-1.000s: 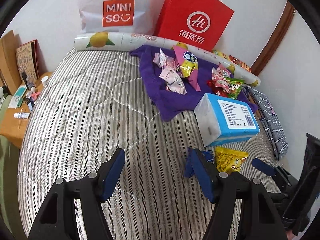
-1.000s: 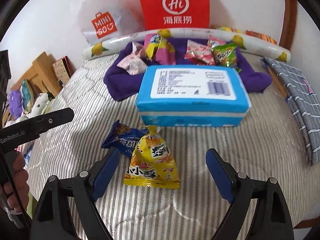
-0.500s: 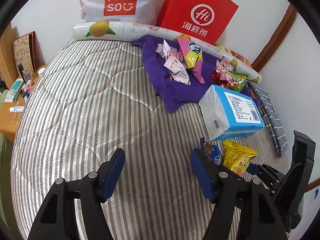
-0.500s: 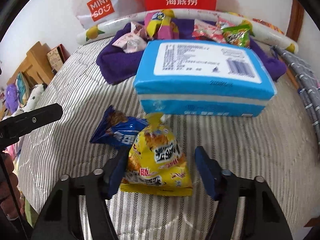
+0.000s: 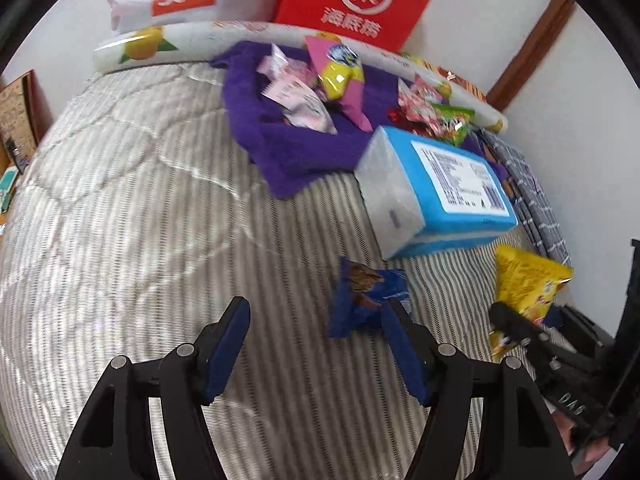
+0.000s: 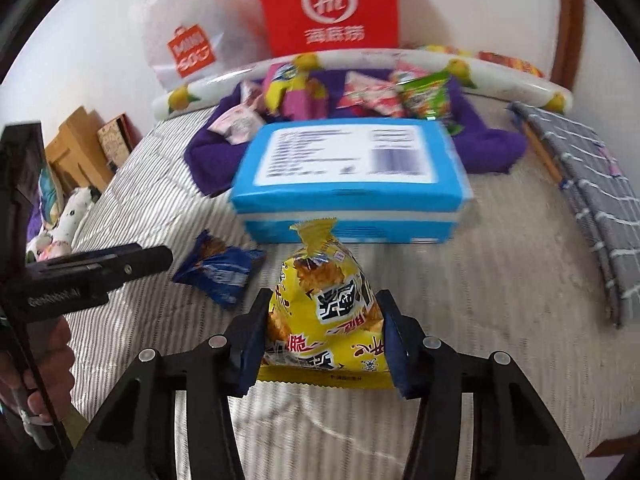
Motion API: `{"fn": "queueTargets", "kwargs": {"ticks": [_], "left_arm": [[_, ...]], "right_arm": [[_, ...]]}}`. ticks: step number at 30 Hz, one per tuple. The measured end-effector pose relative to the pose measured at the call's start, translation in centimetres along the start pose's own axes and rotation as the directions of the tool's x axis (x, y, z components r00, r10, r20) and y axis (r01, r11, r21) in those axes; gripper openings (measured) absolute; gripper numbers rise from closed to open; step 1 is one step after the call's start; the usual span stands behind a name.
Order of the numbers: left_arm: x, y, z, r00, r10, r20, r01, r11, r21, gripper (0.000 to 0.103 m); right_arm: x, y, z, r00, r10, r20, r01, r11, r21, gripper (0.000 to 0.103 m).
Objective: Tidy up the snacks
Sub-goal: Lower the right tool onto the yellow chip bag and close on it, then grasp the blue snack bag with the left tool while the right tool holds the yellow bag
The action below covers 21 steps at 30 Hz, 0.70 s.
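Yellow snack bag [image 6: 326, 316] between closing right jaws, left jaws open

A: What sort of room is it?

B: A bedroom with plain white walls [image 5: 500, 12]. A bed [image 5: 120, 208] under a grey-and-white striped quilted cover fills most of both views.

A: Any woodwork?

B: A dark brown wooden trim strip [image 5: 528, 52] runs up the wall at the upper right of the left wrist view. In the right wrist view, light wooden furniture [image 6: 76, 152] stands at the middle left, beside the bed.

A: And the light?

B: Even and soft; its source is out of view.
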<state>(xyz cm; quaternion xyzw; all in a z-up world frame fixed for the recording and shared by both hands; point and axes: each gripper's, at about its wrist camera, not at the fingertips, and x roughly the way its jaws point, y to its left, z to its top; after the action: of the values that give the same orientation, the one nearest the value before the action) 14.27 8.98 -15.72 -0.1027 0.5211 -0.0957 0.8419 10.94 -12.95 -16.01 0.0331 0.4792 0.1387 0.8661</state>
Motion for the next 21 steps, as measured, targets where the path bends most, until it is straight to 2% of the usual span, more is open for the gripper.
{"fn": "queueTargets", "kwargs": {"ticks": [4,6,9,21], "left_arm": [[1.2,-1.1,0.0,1.000,-0.017,-0.025,0.018,1.000,0.016,0.067],[1.5,-1.7,0.0,1.000,-0.017,-0.023,0.018,0.999,0.026,0.075],[1.9,-2.5,0.1,0.999,-0.011,-0.031,0.012,0.999,0.053,0.077],[3.4,-4.8,0.3,0.995,0.102,-0.022,-0.098,0.987,0.128,0.078]], "right_arm": [[-0.6,-2.2,-0.3,0.999,-0.050,0.013,0.050,0.999,0.016,0.051],[-0.6,-3.0,-0.4,0.999,-0.053,0.010,0.053,0.998,0.034,0.051],[-0.6,-4.4,-0.6,0.998,-0.063,0.004,0.062,0.996,0.060,0.051],[-0.3,-6.1,-0.4,0.998,-0.065,0.000,0.065,0.994,0.091,0.051]]}}
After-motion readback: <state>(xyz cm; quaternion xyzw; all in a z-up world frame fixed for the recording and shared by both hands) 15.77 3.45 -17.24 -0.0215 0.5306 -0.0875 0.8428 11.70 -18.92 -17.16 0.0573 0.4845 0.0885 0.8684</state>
